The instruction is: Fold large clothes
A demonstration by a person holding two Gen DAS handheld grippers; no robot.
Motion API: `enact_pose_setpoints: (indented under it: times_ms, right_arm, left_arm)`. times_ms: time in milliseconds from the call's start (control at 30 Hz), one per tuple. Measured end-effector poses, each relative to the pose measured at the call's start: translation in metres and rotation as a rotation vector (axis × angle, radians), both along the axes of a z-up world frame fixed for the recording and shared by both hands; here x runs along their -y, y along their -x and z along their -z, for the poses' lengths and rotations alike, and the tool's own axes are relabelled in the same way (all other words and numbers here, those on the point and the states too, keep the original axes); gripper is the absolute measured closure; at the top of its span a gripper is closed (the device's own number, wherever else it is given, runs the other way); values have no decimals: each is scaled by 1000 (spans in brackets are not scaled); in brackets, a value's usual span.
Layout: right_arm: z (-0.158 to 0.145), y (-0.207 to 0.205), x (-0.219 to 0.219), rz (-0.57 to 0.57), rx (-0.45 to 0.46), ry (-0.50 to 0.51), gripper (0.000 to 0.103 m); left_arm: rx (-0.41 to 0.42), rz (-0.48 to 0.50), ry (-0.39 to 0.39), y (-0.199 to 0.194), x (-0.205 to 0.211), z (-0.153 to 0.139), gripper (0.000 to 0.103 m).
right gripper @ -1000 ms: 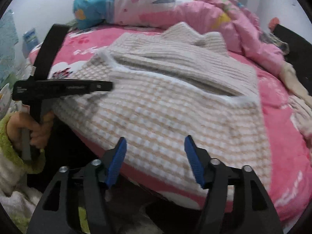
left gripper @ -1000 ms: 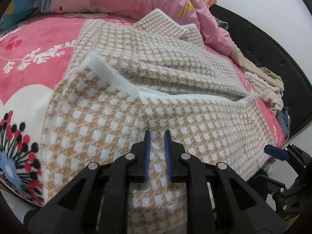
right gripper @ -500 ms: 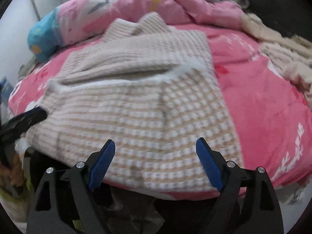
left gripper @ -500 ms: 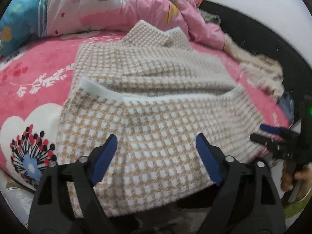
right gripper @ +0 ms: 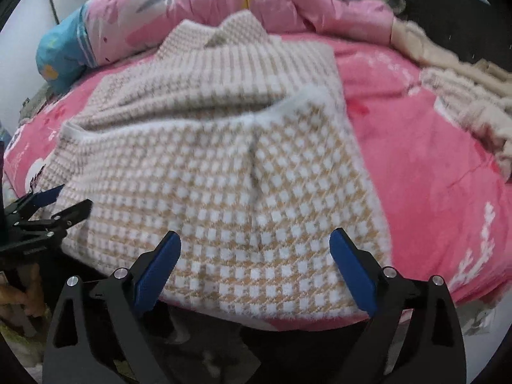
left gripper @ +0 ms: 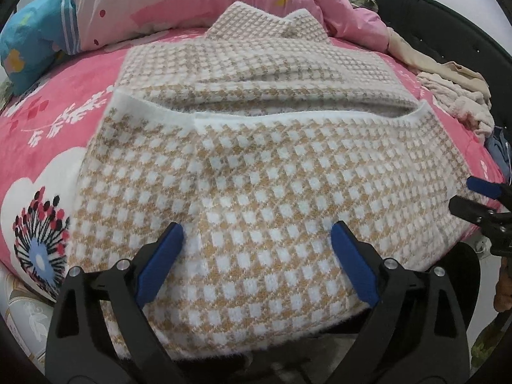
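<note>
The tan-and-white checked sweater point(left gripper: 262, 192) is lying on the bed's pink sheet point(left gripper: 64, 121), bottom half folded up over the top, collar pointing at the pink duvet point(left gripper: 192, 3). Left hand-held gripper point(left gripper: 256, 243) — jaws spreading wide, nothing pinched, just hovering over the near edge. Right hand-held gripper point(right gripper: 255, 248) is the same — opening up, empty, knit only behind it.
</note>
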State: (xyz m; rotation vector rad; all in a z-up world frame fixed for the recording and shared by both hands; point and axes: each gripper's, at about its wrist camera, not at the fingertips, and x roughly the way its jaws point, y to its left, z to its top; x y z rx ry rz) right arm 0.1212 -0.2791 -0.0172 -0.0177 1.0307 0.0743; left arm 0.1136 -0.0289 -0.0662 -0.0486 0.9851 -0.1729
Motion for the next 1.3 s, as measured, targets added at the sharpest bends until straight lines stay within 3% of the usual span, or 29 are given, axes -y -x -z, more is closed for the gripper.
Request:
enact_pose_setpoints:
  times_ms: [167, 500, 933, 1300]
  right_arm:
    - [33, -9, 15, 41, -88, -7, 10]
    - [30, -8, 15, 41, -73, -21, 9]
    - [-16, 7, 1, 31, 42, -47, 9]
    - [-14, -16, -20, -48, 42, -76, 9]
  left_arm:
    - [-9, -4, 1, -3, 1, 1, 12]
    - [-16, -11, 3, -6, 2, 1, 11]
    - [-23, -13, 5, -7, 2, 2, 11]
    - [-40, -23, 6, -9, 1, 2, 11]
